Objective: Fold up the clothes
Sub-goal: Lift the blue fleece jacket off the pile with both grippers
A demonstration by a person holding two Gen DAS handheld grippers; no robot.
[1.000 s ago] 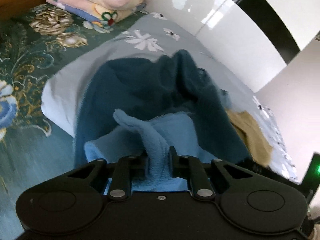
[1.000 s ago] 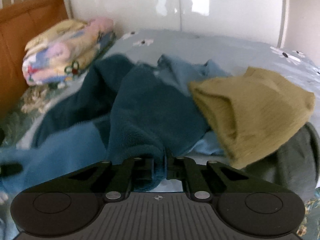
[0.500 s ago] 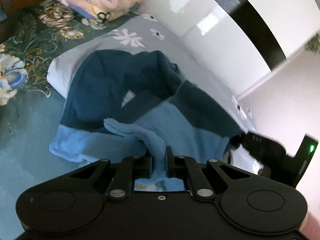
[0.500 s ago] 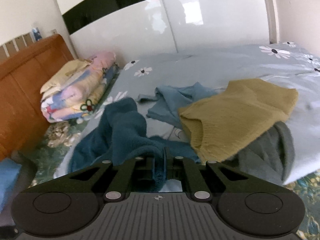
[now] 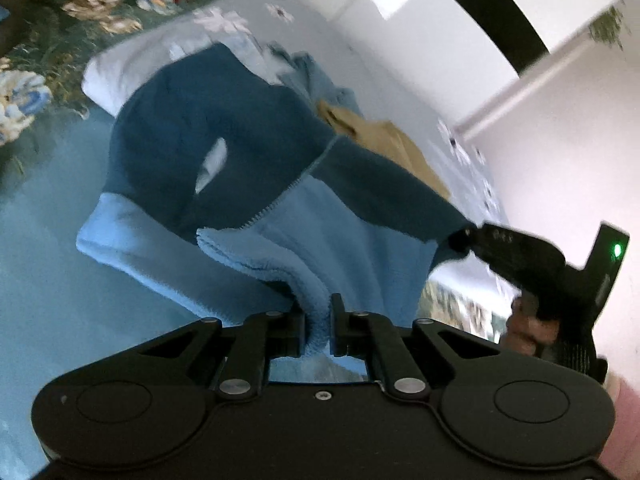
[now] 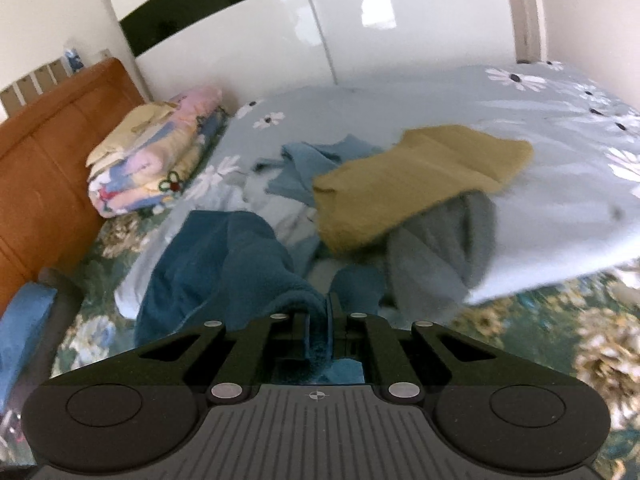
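Two tongs, both clamped on one two-tone blue fleece garment (image 5: 248, 152): left tongs (image 5: 318, 320) on light-blue edge, right tongs (image 6: 318, 332) on dark part. Garment hangs stretched between them above bed (image 6: 400, 112), beside one mustard sweater (image 6: 412, 176).

no readable text, labels or numbers anywhere, faint marks on the right gripper (image 5: 460, 240) too blurred to make out
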